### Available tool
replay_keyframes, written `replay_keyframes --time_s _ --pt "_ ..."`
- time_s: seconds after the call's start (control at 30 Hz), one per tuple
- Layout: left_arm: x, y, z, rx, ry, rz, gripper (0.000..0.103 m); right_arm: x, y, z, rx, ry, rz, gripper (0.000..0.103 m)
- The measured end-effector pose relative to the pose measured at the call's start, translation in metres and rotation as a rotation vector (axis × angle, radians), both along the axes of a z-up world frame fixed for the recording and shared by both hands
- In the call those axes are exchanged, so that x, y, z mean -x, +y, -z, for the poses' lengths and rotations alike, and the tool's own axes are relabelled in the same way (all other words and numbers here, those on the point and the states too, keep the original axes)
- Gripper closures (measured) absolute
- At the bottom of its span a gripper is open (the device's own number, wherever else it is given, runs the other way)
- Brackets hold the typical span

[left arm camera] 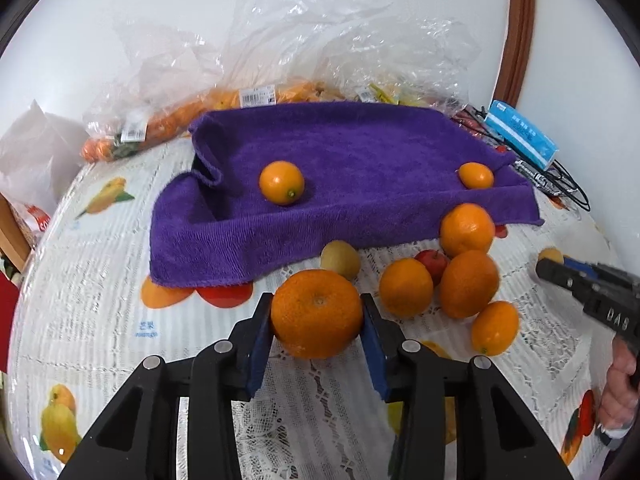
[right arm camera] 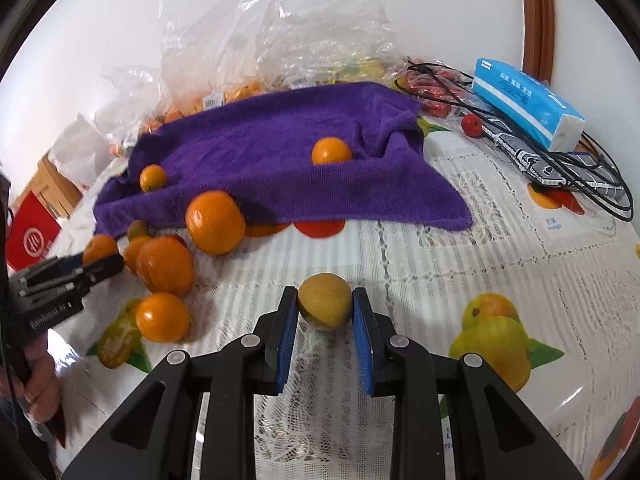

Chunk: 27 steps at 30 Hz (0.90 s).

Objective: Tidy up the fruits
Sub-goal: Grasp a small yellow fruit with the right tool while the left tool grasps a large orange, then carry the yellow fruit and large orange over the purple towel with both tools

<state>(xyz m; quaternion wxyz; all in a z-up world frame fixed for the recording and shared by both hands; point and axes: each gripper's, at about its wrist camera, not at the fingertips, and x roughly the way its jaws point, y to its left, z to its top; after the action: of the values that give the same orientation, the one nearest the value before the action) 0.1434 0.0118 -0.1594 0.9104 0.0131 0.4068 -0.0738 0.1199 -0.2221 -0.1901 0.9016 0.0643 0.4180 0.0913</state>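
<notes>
Left gripper [left arm camera: 317, 316] clamped on a large orange [left arm camera: 317, 314], its blue pads pressed to both sides of the fruit, which sits at the near edge of a loose cluster of oranges [left arm camera: 468, 284] on the table. Right gripper [right arm camera: 325, 307] closed on a small yellow-green fruit [right arm camera: 325, 306] (its kind cannot be told), held just over the tablecloth [right arm camera: 440, 248] and well apart from the cluster. Behind the cluster lies a purple towel [left arm camera: 360, 160], rumpled into a shallow tray shape, with two small oranges resting on it: one near the middle [left arm camera: 281, 182] and one at the right fold [left arm camera: 476, 175]. A small red fruit [left arm camera: 432, 260] sits among the oranges and a second yellow-green fruit [left arm camera: 341, 258] lies just beside the towel's front hem. The tablecloth is a white lace pattern under clear film, printed with fruit pictures; one caption reads "mango" below blue characters [left arm camera: 147, 329]. In the left wrist view the other gripper's body shows raised letters "DAS" [left arm camera: 618, 316]; in the right wrist view the opposite body shows a blurred maker's name ending in "AI" [right arm camera: 52, 318]. Clear plastic bags [right arm camera: 248, 32] of oranges carry barcode price stickers, too small to read. A blue-and-white tissue pack [right arm camera: 528, 104] bears unreadable characters, beside black cables [right arm camera: 560, 152].
</notes>
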Motion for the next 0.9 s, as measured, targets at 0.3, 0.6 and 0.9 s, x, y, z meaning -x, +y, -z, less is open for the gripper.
replay_keyframes --time_s 0.3,0.6,0.9 --pt "-0.023 -0.002 -0.043 0.034 -0.097 -0.036 0.064 -0.020 0.002 -0.060 0.036 -0.144 0.004 0.076" --pt "-0.071 -0.004 -0.067 0.053 -0.177 -0.114 0.064 -0.066 0.018 -0.097 0.021 -0.211 -0.002 0.076" --pt "-0.091 0.009 -0.045 0.057 -0.182 -0.191 0.064 -0.101 0.025 -0.096 -0.019 -0.229 -0.025 0.076"
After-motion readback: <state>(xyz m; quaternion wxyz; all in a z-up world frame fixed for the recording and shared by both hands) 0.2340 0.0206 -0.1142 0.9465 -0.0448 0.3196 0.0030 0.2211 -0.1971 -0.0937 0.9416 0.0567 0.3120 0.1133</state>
